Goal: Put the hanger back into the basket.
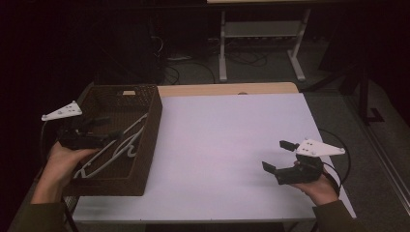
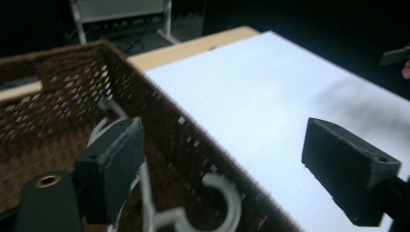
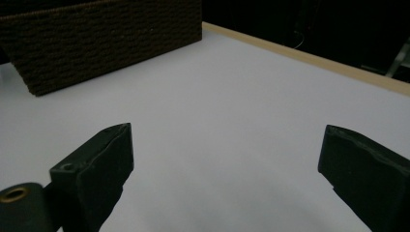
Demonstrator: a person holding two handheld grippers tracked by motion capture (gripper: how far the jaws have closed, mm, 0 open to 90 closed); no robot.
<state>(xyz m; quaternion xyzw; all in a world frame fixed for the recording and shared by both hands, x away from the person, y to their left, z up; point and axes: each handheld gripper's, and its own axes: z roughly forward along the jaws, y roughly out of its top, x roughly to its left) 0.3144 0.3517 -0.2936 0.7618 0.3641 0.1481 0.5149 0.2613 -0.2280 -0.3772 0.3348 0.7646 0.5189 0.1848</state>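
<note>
Wicker brown, the basket [image 1: 145,145] is sitting at the table's [image 1: 227,145] left edge in the high view, holding white hangers [image 1: 123,142]; the left gripper [image 1: 109,126] is hovering above them. Its own view is showing jaws gaping, straddling the basket's wall. The right gripper [image 3: 225,179] is gaping wide over bare tabletop.

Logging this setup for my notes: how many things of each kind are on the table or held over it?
Brown woven basket: 1
White hangers in the basket: 2, as far as the tangle shows
Handheld grippers: 2, left gripper and right gripper
Total: 5
</note>
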